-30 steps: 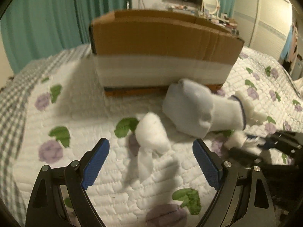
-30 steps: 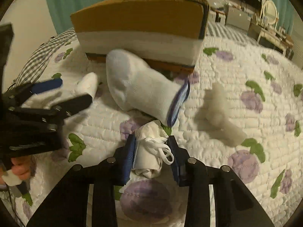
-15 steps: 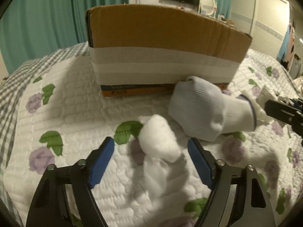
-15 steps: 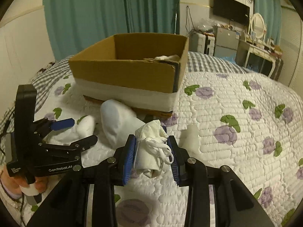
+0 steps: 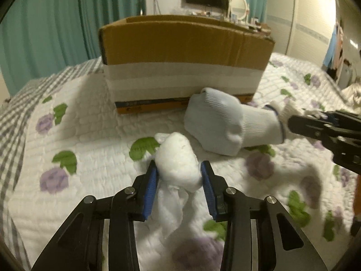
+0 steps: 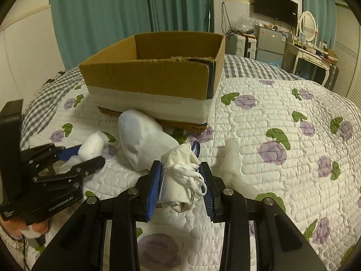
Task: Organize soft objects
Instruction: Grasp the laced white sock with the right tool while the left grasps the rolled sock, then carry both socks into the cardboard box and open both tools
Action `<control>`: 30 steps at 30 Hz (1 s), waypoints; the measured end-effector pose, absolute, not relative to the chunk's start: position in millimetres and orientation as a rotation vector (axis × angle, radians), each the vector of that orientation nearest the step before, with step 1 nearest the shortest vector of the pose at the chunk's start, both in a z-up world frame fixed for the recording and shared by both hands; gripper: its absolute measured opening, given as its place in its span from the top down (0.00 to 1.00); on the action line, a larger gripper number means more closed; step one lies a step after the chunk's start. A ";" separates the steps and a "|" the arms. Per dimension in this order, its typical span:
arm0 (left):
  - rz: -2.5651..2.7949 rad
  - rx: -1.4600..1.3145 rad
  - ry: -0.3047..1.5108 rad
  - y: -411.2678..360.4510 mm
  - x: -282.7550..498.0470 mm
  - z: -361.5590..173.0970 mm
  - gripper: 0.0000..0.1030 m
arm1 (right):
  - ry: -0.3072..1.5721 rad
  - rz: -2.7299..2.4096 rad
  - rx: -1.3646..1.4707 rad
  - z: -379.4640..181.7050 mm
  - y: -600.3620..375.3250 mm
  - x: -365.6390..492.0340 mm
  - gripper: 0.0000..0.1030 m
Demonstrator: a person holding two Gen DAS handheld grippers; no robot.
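My left gripper [image 5: 178, 181] is shut on a fluffy white wad [image 5: 178, 164] low over the bed; it also shows in the right wrist view [image 6: 91, 147]. My right gripper [image 6: 180, 180] is shut on a folded white cloth with a cord [image 6: 180, 180] and holds it above the quilt. A stuffed white sock with a blue cuff [image 5: 227, 124] lies in front of the open cardboard box [image 5: 185, 45], which also shows in the right wrist view [image 6: 153, 79]. Another white soft piece [image 6: 232, 160] lies right of my right gripper.
The floral quilt [image 6: 282, 113] covers the bed, with a grey checked blanket [image 6: 248, 67] behind the box. Teal curtains, a TV, a mirror and a dresser stand at the back of the room.
My left gripper has closed on the fluffy white wad. My right gripper has lifted the white cloth up and away from the quilt, so the box opening now shows.
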State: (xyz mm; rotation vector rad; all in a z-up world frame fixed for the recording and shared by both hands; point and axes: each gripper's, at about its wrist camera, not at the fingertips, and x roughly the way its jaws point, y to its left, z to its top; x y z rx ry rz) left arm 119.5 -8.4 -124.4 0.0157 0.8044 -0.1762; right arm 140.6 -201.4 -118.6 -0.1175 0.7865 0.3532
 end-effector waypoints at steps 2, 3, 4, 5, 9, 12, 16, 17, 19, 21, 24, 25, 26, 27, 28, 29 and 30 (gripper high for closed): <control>-0.171 -0.009 0.815 -8.2 110.5 -122.0 0.64 | 0.778 0.355 -0.117 -115.7 -201.2 137.4 0.67; -0.161 -0.007 0.816 -10.5 107.4 -120.5 0.64 | 0.773 0.356 -0.116 -113.3 -201.3 135.2 0.67; -0.155 -0.001 0.814 -12.2 102.6 -117.9 0.64 | 0.767 0.358 -0.115 -110.6 -201.4 132.4 0.67; -0.149 0.004 0.804 -14.0 96.1 -112.6 0.64 | 0.762 0.359 -0.115 -108.2 -201.4 130.1 0.67; -0.141 0.001 0.774 -19.3 78.5 -91.4 0.64 | 0.731 0.367 -0.115 -94.8 -201.7 115.0 0.67; -0.135 -0.012 0.741 -22.8 64.5 -69.2 0.64 | 0.704 0.378 -0.100 -81.3 -203.5 102.7 0.67; -0.120 0.005 0.702 -27.7 56.9 -43.1 0.64 | 0.650 0.391 -0.095 -56.4 -205.3 89.5 0.67; -0.122 0.009 0.684 -29.4 55.6 -33.1 0.64 | 0.638 0.395 -0.092 -50.8 -205.1 87.7 0.67; -0.123 0.011 0.657 -29.7 53.1 -19.9 0.64 | 0.605 0.403 -0.087 -36.2 -205.5 84.0 0.67; -0.123 0.024 0.618 -34.6 55.1 -2.3 0.64 | 0.579 0.413 -0.088 -22.3 -204.8 83.1 0.67; -0.136 0.035 0.578 -40.1 60.1 16.6 0.64 | 0.527 0.428 -0.096 4.0 -207.1 83.4 0.67; -0.140 0.039 0.564 -41.9 63.4 23.2 0.64 | 0.512 0.430 -0.096 13.4 -207.9 85.1 0.67; -0.145 0.043 0.549 -44.3 68.0 30.5 0.64 | 0.503 0.437 -0.094 22.7 -208.8 88.3 0.67; -0.150 0.045 0.537 -46.0 73.5 37.3 0.64 | 0.499 0.442 -0.090 29.9 -210.0 92.2 0.67; -0.150 0.046 0.530 -45.8 76.0 40.4 0.64 | 0.491 0.445 -0.086 39.3 -210.4 97.9 0.67; -0.148 0.047 0.521 -45.7 82.4 46.0 0.64 | 0.481 0.448 -0.084 46.4 -210.6 102.2 0.67; -0.146 0.048 0.515 -45.3 87.4 49.7 0.64 | 0.472 0.452 -0.082 51.8 -210.8 106.0 0.67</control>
